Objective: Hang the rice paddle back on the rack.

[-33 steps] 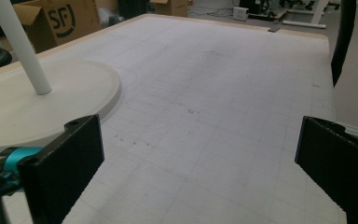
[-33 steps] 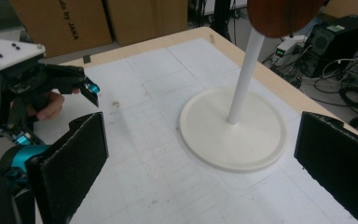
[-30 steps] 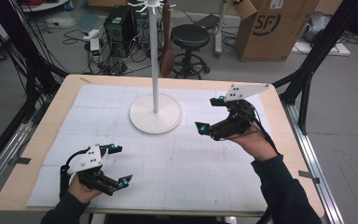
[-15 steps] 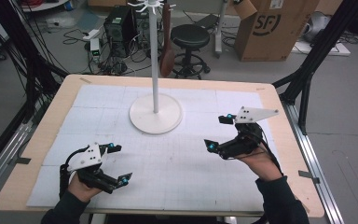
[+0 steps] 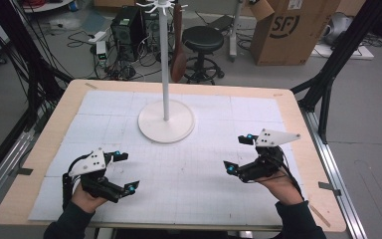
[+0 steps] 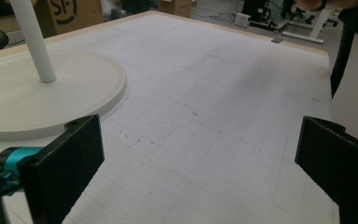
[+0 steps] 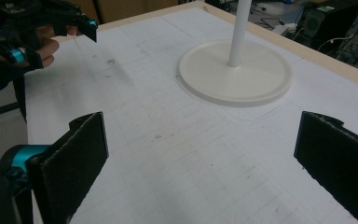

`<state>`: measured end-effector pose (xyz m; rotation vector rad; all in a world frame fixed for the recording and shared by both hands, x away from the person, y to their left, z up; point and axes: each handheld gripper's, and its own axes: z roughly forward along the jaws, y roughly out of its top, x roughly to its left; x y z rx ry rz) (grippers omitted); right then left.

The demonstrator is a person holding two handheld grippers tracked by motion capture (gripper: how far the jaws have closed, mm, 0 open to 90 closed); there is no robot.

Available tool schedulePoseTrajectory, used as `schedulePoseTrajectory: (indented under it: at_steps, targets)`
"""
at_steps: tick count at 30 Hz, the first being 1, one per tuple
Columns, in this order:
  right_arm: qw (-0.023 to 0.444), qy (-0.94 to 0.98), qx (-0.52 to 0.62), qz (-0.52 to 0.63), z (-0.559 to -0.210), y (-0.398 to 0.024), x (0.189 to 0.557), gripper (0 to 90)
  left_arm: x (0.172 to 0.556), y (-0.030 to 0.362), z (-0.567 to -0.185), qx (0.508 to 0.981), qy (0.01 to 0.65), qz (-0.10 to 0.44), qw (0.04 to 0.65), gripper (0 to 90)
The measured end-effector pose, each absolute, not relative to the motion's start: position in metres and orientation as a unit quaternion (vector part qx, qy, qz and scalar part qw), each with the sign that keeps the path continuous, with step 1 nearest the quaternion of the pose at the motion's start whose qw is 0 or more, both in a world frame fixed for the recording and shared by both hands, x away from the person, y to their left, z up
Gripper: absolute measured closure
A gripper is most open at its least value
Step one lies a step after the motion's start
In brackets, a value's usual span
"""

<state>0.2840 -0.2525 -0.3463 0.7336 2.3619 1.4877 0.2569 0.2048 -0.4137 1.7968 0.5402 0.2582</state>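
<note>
Both grippers hang low over the near half of the table [image 5: 298, 119] with nothing between their jaws: the left gripper [image 5: 124, 172] sits at the near left with its jaws spread wide, and the right gripper [image 5: 238, 153] sits at the near right, likewise wide. The thing nearest both is the white hook stand [image 5: 165, 59], placed a little far of the table's middle, between the two grippers and well apart from each. Its round base [image 5: 151, 124] lies flat on the white gridded mat [image 5: 204, 179], and its thin pole's long axis runs straight up, ending in small hooks at the top. In each gripper view the base lies ahead of the jaws with bare mat between. If the stand is to be handled, it would seem best to close on the pole low down, near the base, with jaws level and square to the pole, since a high grip could tip it.
</note>
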Motion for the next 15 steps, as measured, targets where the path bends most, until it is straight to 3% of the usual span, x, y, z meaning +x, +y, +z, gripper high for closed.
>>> schedulePoseTrajectory:
  at_steps: [15]
  targets:
    - [0.122,0.816,0.254,0.505,-0.365,-0.263,0.274,1.9,0.265,0.209,-0.405,0.759,0.249,0.092,0.595,1.7]
